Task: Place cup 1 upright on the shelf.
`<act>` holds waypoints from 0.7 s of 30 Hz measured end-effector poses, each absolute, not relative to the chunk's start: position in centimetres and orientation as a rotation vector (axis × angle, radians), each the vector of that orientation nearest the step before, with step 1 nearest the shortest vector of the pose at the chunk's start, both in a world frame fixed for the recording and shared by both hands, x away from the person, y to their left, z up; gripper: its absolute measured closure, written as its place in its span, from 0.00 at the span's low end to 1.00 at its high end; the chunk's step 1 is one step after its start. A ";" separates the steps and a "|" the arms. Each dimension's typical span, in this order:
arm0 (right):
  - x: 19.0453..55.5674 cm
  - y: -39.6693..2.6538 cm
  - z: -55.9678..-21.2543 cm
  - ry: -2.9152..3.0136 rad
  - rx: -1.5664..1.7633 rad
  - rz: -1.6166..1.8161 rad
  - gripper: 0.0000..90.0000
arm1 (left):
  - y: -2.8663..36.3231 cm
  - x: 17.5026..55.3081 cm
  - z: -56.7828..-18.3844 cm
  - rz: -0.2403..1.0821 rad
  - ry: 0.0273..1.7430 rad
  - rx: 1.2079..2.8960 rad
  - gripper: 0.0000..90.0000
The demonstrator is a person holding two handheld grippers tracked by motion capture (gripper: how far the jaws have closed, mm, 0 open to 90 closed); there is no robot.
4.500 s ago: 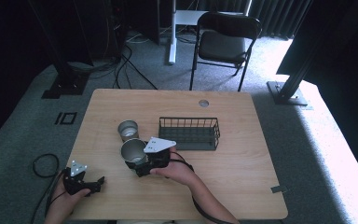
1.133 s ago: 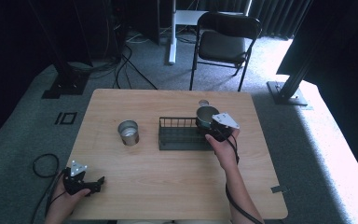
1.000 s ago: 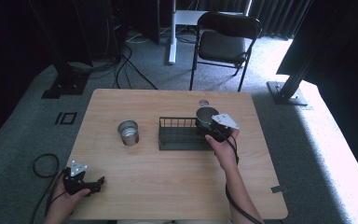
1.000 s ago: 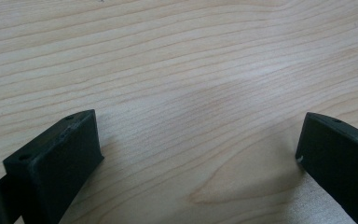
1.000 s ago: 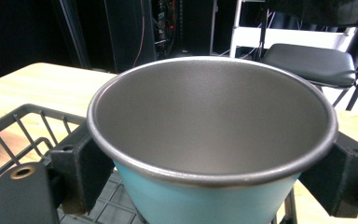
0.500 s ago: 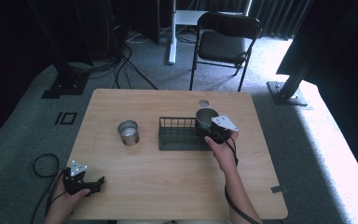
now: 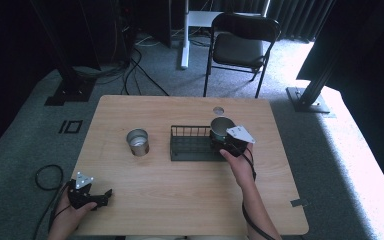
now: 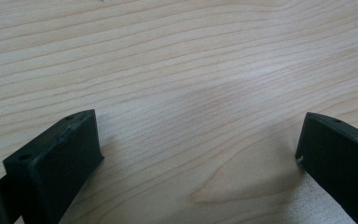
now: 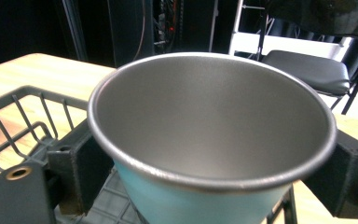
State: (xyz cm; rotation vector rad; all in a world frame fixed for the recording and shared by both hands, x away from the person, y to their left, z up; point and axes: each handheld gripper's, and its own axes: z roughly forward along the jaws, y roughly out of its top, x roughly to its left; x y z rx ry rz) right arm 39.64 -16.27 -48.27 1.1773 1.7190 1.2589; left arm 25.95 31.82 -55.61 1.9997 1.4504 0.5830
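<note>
My right gripper point(image 7: 222, 141) is shut on a metal cup point(image 7: 221, 128) with a pale blue outside, held upright over the right end of the black wire basket point(image 7: 190, 144). In the right gripper view the cup point(image 9: 209, 140) sits between the two jaws, its steel inside empty, with the basket's wires point(image 9: 23, 121) at the left and its floor below. A second metal cup point(image 7: 137, 142) stands on the table left of the basket. My left gripper point(image 7: 105, 196) rests at the table's near left corner, open over bare wood point(image 8: 186, 93).
The wooden table point(image 7: 190, 200) has a round cable hole point(image 7: 218, 110) near its far edge. A black folding chair point(image 7: 242, 47) stands behind the table. Cables lie on the floor at the left.
The right gripper has carried the blue cup from beside the other cup to the basket's right end, and over the last second lowered it slightly. The left gripper has stayed put.
</note>
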 end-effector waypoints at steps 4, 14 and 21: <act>39.2 -16.5 -48.0 1.702 1.215 1.321 0.12 | 31.8 26.0 -55.6 0.583 1.450 2.000 0.00; 38.1 -16.9 -47.7 1.730 1.193 1.313 0.12 | 31.8 26.0 -55.6 0.583 1.450 2.000 0.00; 37.5 -17.1 -47.5 1.750 1.180 1.306 0.12 | 31.8 26.0 -55.6 0.583 1.450 2.000 0.00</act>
